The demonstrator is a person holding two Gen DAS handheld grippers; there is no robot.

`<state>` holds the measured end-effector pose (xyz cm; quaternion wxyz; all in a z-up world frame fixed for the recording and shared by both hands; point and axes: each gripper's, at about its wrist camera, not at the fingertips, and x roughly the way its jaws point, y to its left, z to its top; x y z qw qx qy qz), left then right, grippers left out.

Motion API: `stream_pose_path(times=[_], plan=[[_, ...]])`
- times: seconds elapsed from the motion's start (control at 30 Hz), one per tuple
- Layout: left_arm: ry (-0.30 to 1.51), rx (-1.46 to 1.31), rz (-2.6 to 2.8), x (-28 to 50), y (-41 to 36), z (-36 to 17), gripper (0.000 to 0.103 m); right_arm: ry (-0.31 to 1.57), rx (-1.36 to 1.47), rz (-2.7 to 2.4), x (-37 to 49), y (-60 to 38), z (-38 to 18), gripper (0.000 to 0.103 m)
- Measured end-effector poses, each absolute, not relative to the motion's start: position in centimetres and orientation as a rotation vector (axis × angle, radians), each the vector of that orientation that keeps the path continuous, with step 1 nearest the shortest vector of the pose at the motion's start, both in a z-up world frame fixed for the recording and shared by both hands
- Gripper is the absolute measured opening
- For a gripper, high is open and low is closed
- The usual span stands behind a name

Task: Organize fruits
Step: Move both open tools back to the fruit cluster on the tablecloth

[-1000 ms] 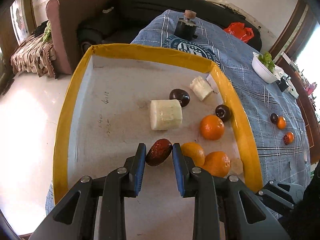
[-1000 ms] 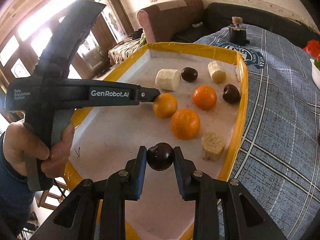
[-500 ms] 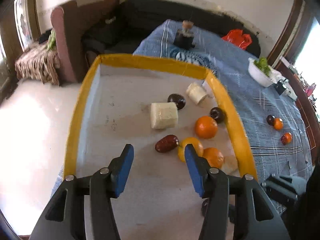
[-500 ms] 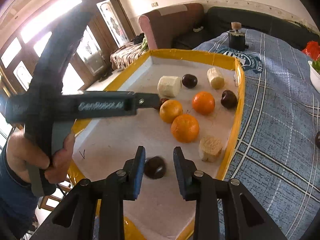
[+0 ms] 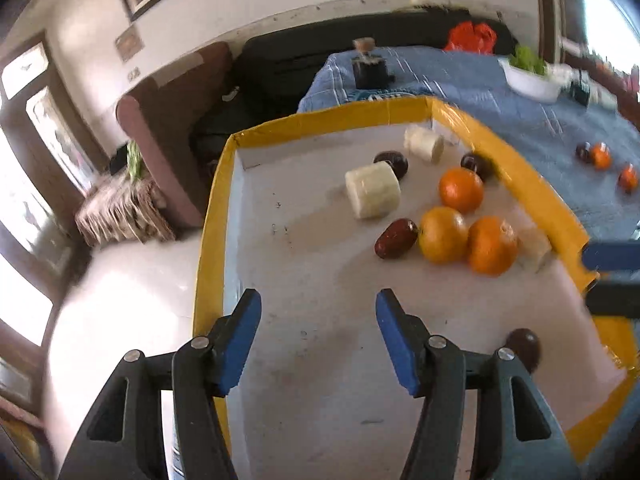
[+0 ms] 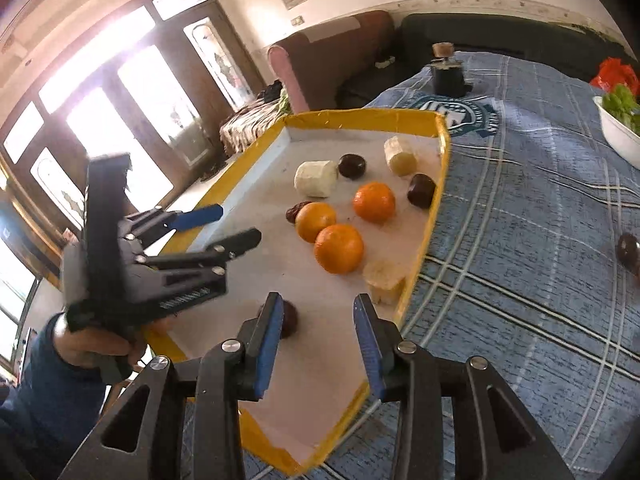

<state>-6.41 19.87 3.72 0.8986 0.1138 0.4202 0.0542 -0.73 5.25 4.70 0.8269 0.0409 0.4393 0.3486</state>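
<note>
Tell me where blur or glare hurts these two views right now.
Left wrist view: motion blur smears the white bowl of greens and the loose fruit on the blue checked cloth. Right wrist view: the bright windows blow out, and the dark round fruit beside the right gripper is soft.

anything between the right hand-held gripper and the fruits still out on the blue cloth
Nothing visible blocks it. The right hand-held gripper is open over the tray's near corner, and only bare cloth lies before the dark fruit.
</note>
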Motion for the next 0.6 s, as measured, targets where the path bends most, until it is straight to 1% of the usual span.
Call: stream_pose_path(times=[0.07,0.17,0.37,0.43,0.6], plan=[[0.840,0.262,0.092,-5.9,19.2,4.0,0.059,0.928,0.107,0.737,-0.8,4.3,5.1,0.041],[0.856,0.269,0.076,-5.0,18.9,3.5,0.059,0.913,0.130,0.714,-0.9,2.4,5.7,0.041],[0.848,0.198,0.065,-5.0,19.1,4.2,0.060,0.881,0.199,0.644,-0.7,-2.7,7.1,0.041],[0.834,0.194,0.070,-5.7,18.8,4.8,0.062,0.870,0.215,0.608,-0.4,-4.8,7.4,0.041],[0.770,0.193,0.067,-8.1,16.8,7.6,0.074,0.846,0.255,0.527,0.0,-10.1,8.0,0.041]])
